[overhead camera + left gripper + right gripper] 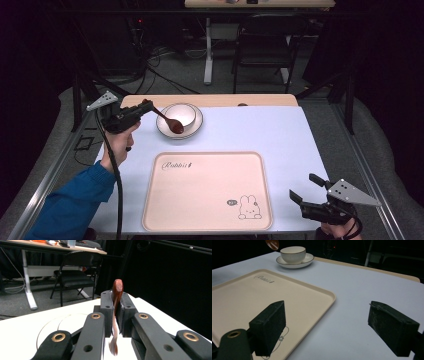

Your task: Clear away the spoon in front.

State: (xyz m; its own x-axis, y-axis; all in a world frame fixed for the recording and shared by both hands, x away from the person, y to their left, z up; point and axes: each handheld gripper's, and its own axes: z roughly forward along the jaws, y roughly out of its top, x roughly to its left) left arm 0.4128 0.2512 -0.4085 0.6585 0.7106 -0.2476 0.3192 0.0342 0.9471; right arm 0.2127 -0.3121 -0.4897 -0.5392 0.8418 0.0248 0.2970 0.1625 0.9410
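Note:
My left gripper point(144, 106) is shut on the handle of a dark brown wooden spoon point(172, 124) at the table's far left. The spoon's bowl hangs over the front rim of a white saucer point(198, 130) that carries a white bowl point(182, 113). In the left gripper view the handle's end point(117, 287) sticks up between the pads of that gripper point(116, 303). Near the front right corner my right gripper point(304, 186) stands open and holds nothing. The right gripper view looks past its own gripper point(327, 322) at the bowl point(292, 253) and the spoon's tip point(272, 243).
A beige tray point(207, 192) with a rabbit drawing lies at the front middle of the pale blue table top. Behind the table stand a black chair point(265, 45) and a desk leg point(208, 55), with cables on the floor.

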